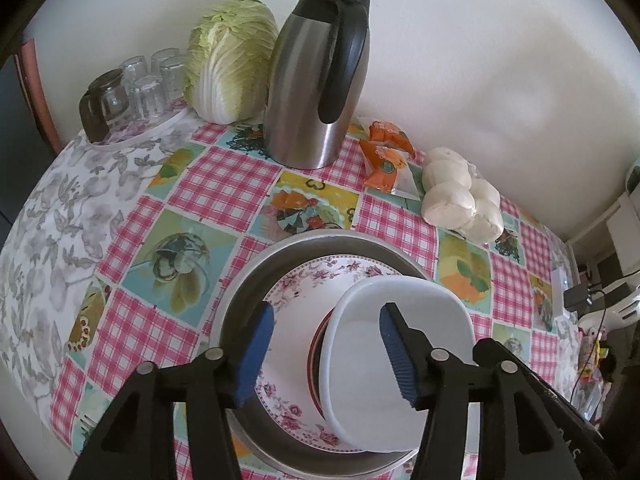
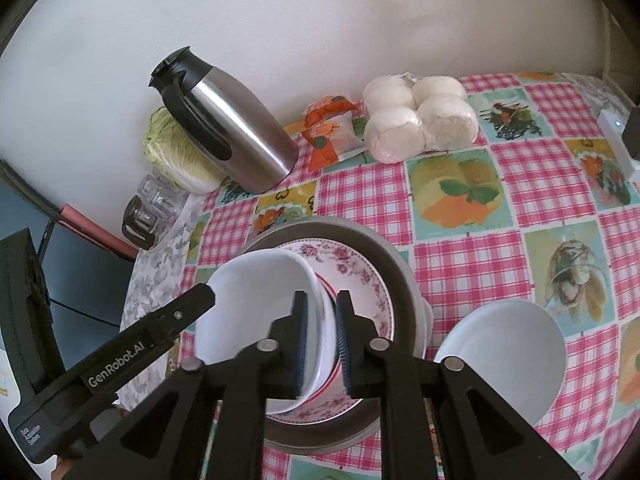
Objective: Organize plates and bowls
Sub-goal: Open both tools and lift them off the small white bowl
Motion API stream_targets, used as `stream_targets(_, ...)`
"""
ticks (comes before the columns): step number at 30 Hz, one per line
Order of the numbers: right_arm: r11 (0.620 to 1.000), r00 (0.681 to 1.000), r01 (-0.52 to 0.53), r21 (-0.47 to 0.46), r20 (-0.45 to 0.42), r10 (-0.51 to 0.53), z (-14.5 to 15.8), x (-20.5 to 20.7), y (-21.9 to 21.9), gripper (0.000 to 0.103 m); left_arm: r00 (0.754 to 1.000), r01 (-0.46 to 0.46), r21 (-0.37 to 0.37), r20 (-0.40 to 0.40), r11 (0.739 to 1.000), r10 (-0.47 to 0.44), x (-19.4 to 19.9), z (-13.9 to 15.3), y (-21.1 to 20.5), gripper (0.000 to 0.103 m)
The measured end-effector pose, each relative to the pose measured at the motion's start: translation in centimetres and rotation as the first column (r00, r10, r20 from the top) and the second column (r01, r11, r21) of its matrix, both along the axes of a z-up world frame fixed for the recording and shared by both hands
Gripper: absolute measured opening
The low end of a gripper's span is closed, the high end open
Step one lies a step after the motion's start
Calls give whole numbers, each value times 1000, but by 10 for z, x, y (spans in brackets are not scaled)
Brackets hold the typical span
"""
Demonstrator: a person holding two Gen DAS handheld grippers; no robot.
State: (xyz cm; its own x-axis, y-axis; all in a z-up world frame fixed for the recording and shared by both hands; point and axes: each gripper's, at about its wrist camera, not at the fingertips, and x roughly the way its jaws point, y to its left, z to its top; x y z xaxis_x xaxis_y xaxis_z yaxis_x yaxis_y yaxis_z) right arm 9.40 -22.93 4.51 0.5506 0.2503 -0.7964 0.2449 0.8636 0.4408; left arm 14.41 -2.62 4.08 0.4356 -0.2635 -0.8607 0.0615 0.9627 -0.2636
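A metal basin (image 1: 256, 276) sits on the checked tablecloth and holds a floral plate (image 1: 288, 292). On the plate stands a red-rimmed bowl (image 1: 314, 356) with a white bowl (image 1: 400, 308) nested in it. My left gripper (image 1: 328, 354) is open and straddles the white bowl's left rim, with neither pad touching it. My right gripper (image 2: 322, 344) is open only a little around the white bowl's (image 2: 256, 304) right wall, and a thin gap shows at the outer pad. A finger of my left gripper (image 2: 192, 304) reaches in from the left. A second white bowl (image 2: 504, 356) lies on the table to the right.
Along the wall stand a steel thermos jug (image 1: 320, 80), a cabbage (image 1: 232, 60) and upturned glasses on a tray (image 1: 136, 88). Orange packets (image 1: 384, 160) and a bag of white buns (image 1: 460, 196) lie at the back right. A white power strip (image 2: 616, 136) lies at the table's right edge.
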Motion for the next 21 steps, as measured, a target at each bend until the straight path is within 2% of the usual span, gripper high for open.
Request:
stream_targets(1,1000,1000,2,-9,-2,-2,0,0,-1,31,1000,-3,3,0,1000,3,0,0,1,67)
stream_targets(5,999,1000,4,-52,-5,-4,2,-1,-1,46,1000,-18,18,-6,1000,18,1,-1,3,75)
stream_targets(7,998,1000,6,-58,-7,-7,1,0,-1,60,1000,-22,31,-5,999,23,2,-2,4,81)
stream_targets(10,997,1000,1,-83,-11,-2,1,1,0,68,999,-35,51,-4,998,36,3,-3,6,86)
stream_targets(11,996,1000,0,-89,-12,-1,1,2,1,69,999,-39,54,-3,998,39,3,-3,7,88)
stream_targets(13,995,1000,0,-96,-11,-1,1,2,1,72,999,-51,57,2,997,51,3,-3,10,98)
stream_targets(15,995,1000,-1,-102,-12,0,1,2,1,73,998,-58,60,12,996,57,3,-3,12,102)
stream_targets(21,993,1000,-1,-120,-13,0,2,1,0,75,996,-79,104,37,991,75,3,-1,16,103)
